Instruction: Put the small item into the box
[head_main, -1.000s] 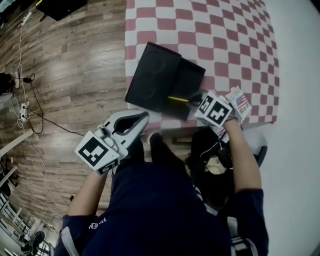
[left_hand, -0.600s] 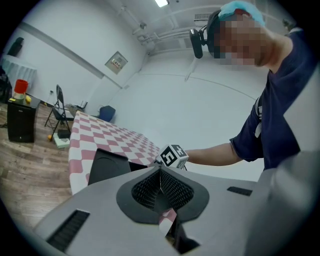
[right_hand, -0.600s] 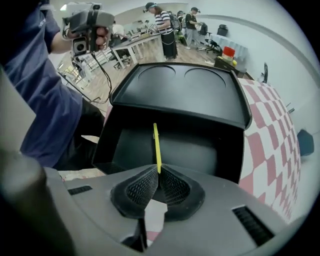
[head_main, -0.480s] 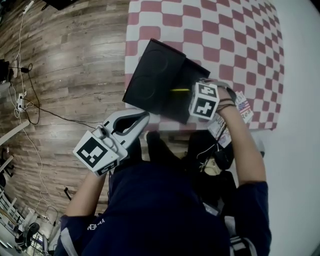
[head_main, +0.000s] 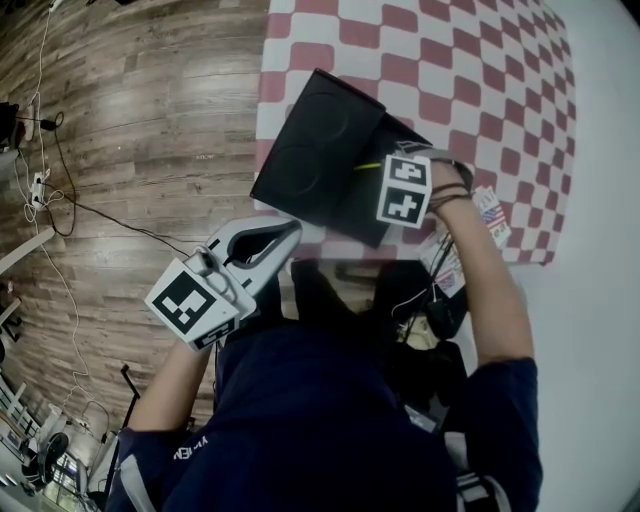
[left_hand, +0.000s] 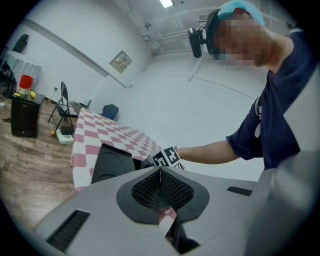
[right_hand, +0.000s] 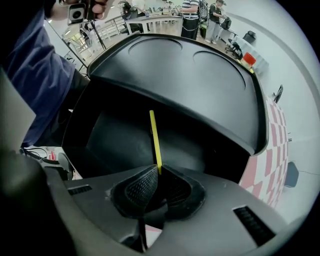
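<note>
Holding: a thin yellow stick (right_hand: 155, 142), the small item, is pinched at its near end between the closed jaws of the right gripper (right_hand: 159, 171).
Long axis: the stick runs straight out along the gripper's own line, its free end pointing into the dark hollow of the box (right_hand: 115, 145) and toward the raised lid (right_hand: 190, 85).
Height: the free end is inside the opening, but whether it touches the box floor cannot be told.
Box: black and open, it sits at the near left corner of the checked table (head_main: 450, 60), its lid (head_main: 315, 140) thrown back toward the table's left edge.
Direction: in the head view the stick (head_main: 368, 166) leaves the right gripper (head_main: 385, 168) toward the left, over the box (head_main: 360, 215).
Nearer hand: the right, already over the opening.
Left gripper: the left gripper (head_main: 288, 234) hangs off the table's near edge, well apart from the box, jaws pressed together on nothing (left_hand: 160, 172).
Next move: probably only parting the right jaws so the stick drops in.
</note>
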